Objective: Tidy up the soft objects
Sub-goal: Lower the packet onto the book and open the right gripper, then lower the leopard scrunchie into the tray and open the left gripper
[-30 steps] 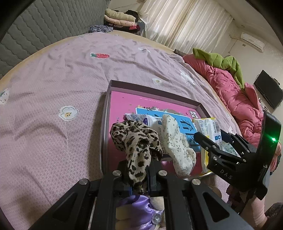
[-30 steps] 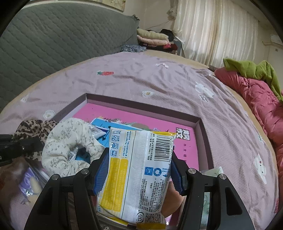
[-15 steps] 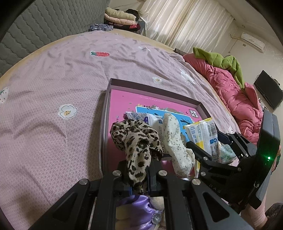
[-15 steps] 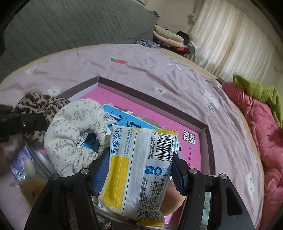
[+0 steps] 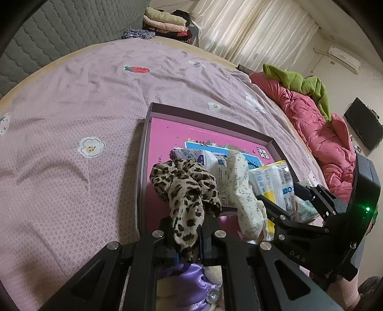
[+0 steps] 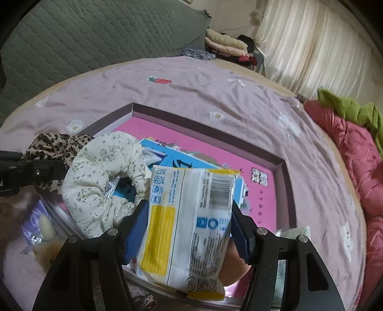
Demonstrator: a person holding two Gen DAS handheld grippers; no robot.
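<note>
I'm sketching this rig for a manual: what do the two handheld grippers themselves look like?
Both are matte black, angular linkages with silver pivot bolts. The right gripper has blue ribbed pads; seen from the left gripper, its body carries a lit green light and "DAS" lettering.

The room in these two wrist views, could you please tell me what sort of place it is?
Most likely a home bedroom. A wide bed with a lilac printed sheet fills the view, a pink quilt is bunched at its side, folded clothes are stacked behind it, and a curtain covers the window.
</note>
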